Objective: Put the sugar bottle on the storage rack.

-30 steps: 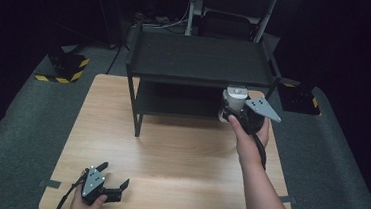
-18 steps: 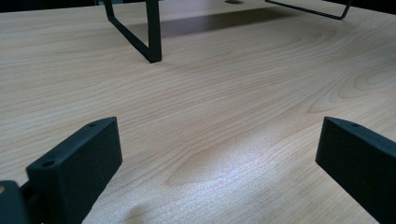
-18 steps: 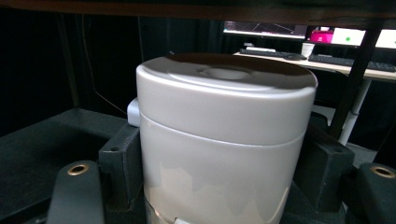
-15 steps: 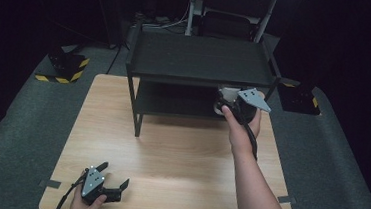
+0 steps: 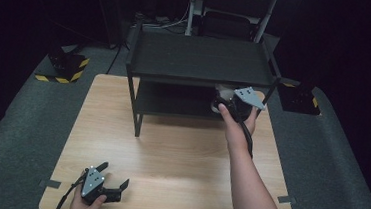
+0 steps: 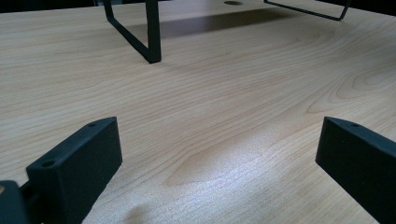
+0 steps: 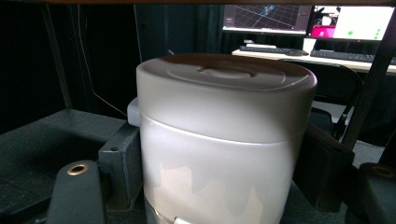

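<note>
right gripper [image 5: 222,98] has carried white canister [image 7: 219,140] under shelf [image 5: 202,60].

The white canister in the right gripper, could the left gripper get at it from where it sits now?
Probably not without travelling: the left gripper rests open at the table's near edge, while the white canister sits clamped in the right gripper under the black shelf's top tier.
</note>
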